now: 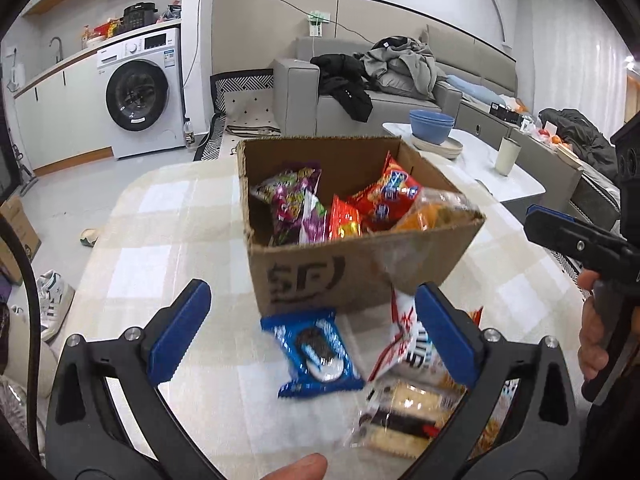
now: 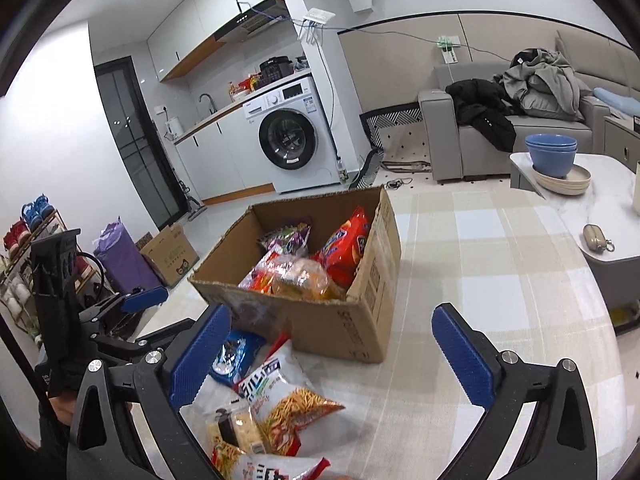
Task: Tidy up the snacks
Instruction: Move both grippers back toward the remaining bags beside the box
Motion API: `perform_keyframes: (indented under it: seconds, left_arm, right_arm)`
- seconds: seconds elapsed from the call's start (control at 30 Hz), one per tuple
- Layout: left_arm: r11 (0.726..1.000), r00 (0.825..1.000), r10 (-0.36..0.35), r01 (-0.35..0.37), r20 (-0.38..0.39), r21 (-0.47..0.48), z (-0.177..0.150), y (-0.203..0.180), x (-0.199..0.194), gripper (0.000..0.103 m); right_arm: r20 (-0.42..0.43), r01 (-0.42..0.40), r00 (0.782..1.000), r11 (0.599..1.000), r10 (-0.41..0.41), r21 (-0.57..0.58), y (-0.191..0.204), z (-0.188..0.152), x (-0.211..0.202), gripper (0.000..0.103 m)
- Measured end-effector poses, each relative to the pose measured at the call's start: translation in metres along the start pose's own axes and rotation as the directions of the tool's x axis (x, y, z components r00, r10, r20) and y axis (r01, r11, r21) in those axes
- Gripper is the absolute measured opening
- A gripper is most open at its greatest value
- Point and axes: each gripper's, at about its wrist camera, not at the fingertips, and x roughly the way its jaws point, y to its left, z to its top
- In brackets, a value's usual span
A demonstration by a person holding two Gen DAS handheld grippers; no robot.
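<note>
Brown corrugated cardboard box [image 1: 360, 268] stands open-topped on the table [image 1: 168, 240], which wears a beige-and-white checked cloth. Inside the box lie a purple-and-green candy bag [image 1: 294, 204], a red crisp packet [image 1: 390, 196] leaning on the far wall, and a clear bag of orange-yellow snacks [image 2: 298, 278] at the near edge.

Just in front of the box, on the cloth, lies a blue cookie packet [image 1: 318, 354]. Beside it sits a white-and-red noodle-stick bag [image 2: 280, 396], and nearer the camera a clear wrapper of pale wafers with a dark band [image 1: 400, 420].

Left hand-held gripper [image 1: 320, 344] hangs over these loose packets with its blue-padded jaws spread wide, gripping nothing. Right hand-held gripper [image 2: 332, 360] is likewise spread wide and empty above the same pile, and a hand [image 1: 596, 344] holds its black grip.
</note>
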Motion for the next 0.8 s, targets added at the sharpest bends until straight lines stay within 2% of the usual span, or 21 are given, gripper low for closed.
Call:
perform_keyframes:
  seconds: [0.33,0.8]
  left_arm:
    - [1.000,0.999,0.018,-0.018,-0.043,-0.002,-0.029,0.004,-0.025,0.102]
    - [0.999,0.998,0.029,-0.030,-0.050,-0.012,-0.031,0.010,-0.039,0.102]
  right_arm:
    - [-0.055,0.018,0.998,0.999,-0.021,-0.049,0.009,-0.019,-0.001,0.103]
    - [-0.132,0.038,0.990,0.993,-0.052,-0.109,0.027,-0.035,-0.002,0.103]
